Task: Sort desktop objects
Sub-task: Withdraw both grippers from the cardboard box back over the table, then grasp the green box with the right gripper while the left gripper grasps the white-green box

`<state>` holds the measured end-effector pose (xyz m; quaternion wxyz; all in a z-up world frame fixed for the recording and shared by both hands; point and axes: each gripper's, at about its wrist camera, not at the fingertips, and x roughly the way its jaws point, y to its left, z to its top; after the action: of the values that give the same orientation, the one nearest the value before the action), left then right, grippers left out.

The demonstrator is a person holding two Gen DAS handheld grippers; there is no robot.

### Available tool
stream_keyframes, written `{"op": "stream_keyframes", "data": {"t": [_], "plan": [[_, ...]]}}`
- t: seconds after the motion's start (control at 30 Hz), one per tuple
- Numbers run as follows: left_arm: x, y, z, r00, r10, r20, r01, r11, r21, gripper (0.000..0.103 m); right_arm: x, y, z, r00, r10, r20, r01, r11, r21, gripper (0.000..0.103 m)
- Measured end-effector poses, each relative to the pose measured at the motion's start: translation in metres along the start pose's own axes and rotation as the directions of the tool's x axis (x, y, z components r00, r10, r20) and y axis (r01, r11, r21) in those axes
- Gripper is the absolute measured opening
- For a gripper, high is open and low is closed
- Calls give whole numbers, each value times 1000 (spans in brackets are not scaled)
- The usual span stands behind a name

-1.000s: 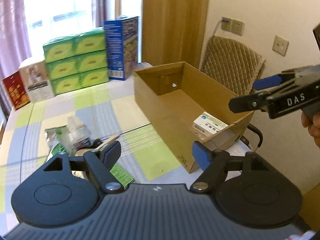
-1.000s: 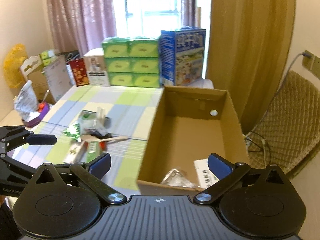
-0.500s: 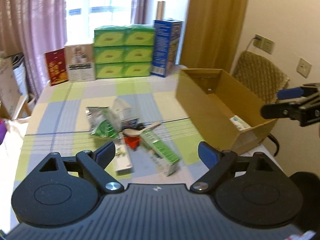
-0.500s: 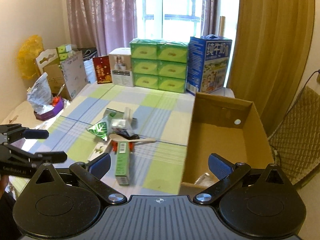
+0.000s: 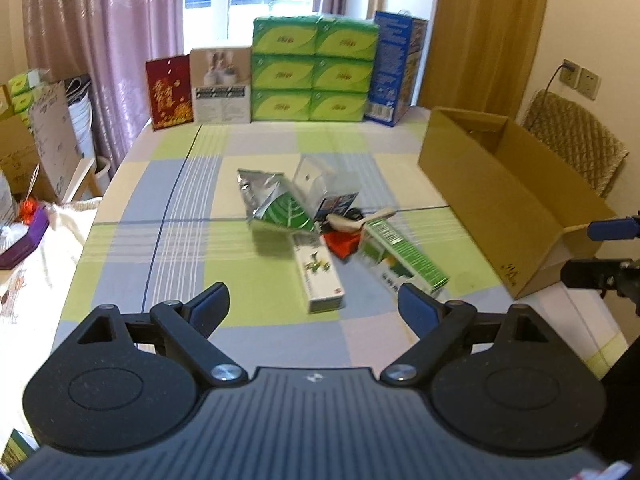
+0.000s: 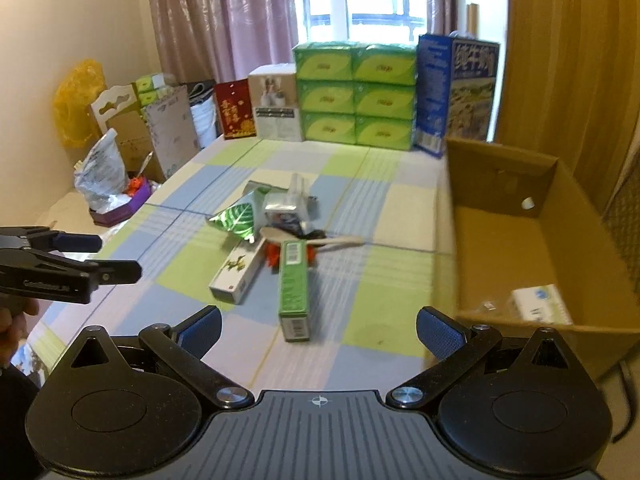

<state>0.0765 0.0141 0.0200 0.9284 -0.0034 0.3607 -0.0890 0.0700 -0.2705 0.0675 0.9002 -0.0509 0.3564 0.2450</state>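
Both grippers, left (image 5: 314, 310) and right (image 6: 319, 330), hover with fingers spread above the cluttered table (image 5: 256, 280)

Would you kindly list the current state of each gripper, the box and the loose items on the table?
Left gripper: open, empty, above the table.
Right gripper: open, empty.
Cardboard box: open-topped, holding a small white box.
Long green box: lying flat on the table.
White box: lying flat beside it.
Foil pouch: crumpled, in the pile.
Spoon: lying across the pile.
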Motion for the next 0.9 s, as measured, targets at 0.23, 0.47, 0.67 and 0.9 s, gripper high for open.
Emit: {"op": "stream_keyframes", "data": {"t": [0.23,0.47,0.67,0.9], "plan": [[32,10,-19,999,30,-17,-30,999,-13,89,50,8,-19,1000,5,-8,-6,999,-43,101],[68,15,-23,999,13,-39,-13,1000,-12,89,94,11,-33,999,29,-15,-30,997,-73,99],[97,18,-19,996,-33,-84,28,998,-50,88,132,1,-36,997,58,-45,-60,997,-39,80],[117,-14,-16,998,5,-55,0,996,85,87,154,-6,-36,997,53,-60,-55,998,-29,54]]}}
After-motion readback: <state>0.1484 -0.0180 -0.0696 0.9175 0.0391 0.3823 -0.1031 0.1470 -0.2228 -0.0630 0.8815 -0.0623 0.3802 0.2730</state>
